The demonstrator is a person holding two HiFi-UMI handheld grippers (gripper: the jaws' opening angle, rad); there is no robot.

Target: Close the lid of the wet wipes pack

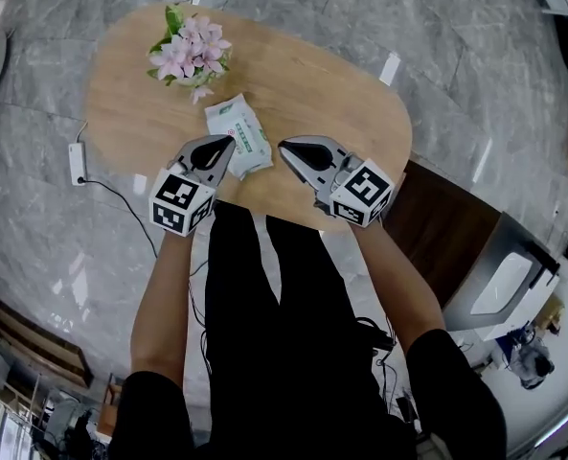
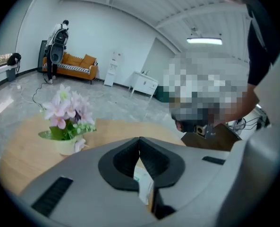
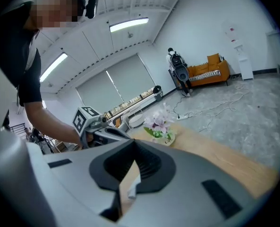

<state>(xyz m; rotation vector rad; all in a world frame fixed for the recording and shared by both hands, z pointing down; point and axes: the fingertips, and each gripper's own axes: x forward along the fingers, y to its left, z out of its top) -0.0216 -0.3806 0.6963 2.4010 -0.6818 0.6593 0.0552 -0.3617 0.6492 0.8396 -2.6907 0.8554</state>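
Nearest you, your two forearms reach forward over your dark trousers, one gripper in each hand, held at the near edge of the table (image 1: 341,84).

Your left gripper (image 1: 224,146) has its jaws brought together at the tips and grips nothing. In the left gripper view a sliver of the pack shows through the slot below the meeting tips, lying beyond them on the wood. From the head view, this gripper's tip sits over the pack's near left edge. Whether it touches the pack cannot be told.

Your right gripper (image 1: 285,148) is likewise closed tip to tip and empty. It points in toward the left gripper and sits just beside the pack's near right corner, apart from it.

The pack (image 1: 239,130) lies flat near the middle of the table, white with green print, angled so that one end points at you. The state of its lid cannot be made out.

Beyond it, near the table's far left end, stands a pot of flowers (image 1: 190,51), pink and white.

Off the table to the left, a power strip (image 1: 77,164) lies on the grey floor (image 1: 475,75), with a cable running from it.
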